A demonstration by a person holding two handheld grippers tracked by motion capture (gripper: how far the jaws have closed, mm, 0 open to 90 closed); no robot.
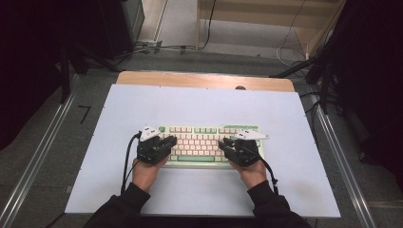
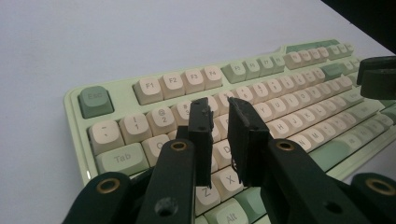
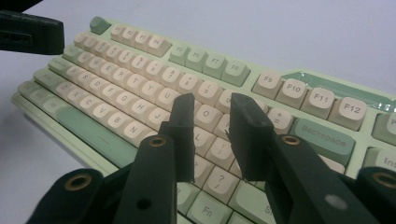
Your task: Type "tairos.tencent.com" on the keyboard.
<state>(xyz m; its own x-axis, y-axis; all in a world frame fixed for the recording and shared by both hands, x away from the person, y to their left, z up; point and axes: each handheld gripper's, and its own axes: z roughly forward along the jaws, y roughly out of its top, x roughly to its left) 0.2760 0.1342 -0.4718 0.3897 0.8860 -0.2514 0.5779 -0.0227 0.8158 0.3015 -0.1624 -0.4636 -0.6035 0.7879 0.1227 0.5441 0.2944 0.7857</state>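
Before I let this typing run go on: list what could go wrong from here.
1. The left hand-held gripper hovers with its jaws slightly apart above tightly packed keys; pressing down could hit two keys at once.
2. The right hand-held gripper has the same small gap, so a keycap edge could perhaps wedge between its jaws.
3. The keyboard lies loose on the white mat; an angled push might slide it.

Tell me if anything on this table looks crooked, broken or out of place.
Nothing stands out. The keyboard lies flat and square on the white mat, and the keys that can be seen all sit in their rows. The left gripper and right gripper hover over the keys, fingers slightly apart, gripping nothing.
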